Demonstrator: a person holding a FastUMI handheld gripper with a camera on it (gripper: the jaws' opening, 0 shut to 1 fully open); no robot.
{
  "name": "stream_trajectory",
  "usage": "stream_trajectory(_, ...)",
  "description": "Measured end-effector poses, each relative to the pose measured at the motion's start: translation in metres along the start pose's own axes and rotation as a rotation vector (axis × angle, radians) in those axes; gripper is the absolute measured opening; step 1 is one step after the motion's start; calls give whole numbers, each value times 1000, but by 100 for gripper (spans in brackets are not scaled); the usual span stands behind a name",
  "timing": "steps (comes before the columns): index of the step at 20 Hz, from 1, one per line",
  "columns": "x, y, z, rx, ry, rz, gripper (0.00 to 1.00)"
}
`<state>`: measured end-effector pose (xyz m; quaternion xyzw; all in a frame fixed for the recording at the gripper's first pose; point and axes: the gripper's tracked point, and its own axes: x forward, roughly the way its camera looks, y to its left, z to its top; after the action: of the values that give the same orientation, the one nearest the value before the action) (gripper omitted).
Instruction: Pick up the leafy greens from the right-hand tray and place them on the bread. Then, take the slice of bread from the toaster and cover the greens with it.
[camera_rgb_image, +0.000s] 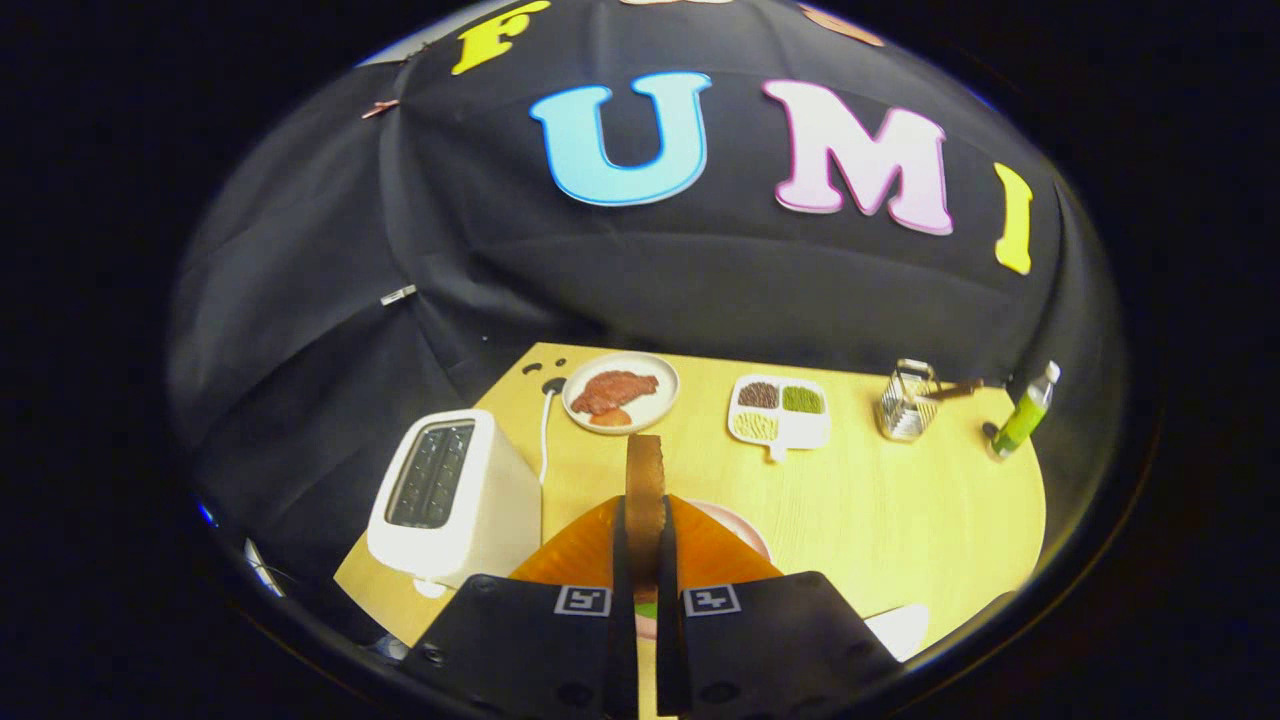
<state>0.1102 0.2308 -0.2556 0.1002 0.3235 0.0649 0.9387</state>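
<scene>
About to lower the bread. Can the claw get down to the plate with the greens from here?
Probably yes. The claw is shut on the bread slice, held upright, and the plate lies just below its fingers, a bit of green showing between them. Nothing seems to block the descent.

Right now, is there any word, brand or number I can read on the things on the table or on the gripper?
None can be read.
The green bottle: label too small to read.
The toaster: no visible text.
The gripper, shut on the slice of bread: square markers, patterns, no words.

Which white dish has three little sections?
The white divided tray, beyond the gripper shut on a brown bread slice. The round white plate beside it holds reddish meat, undivided.
</scene>
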Motion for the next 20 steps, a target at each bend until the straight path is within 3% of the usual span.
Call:
stream_trajectory(11,61,6,-66,174,59,68,12)
stream_trajectory(20,89,-66,-104,189,137,-28,12)
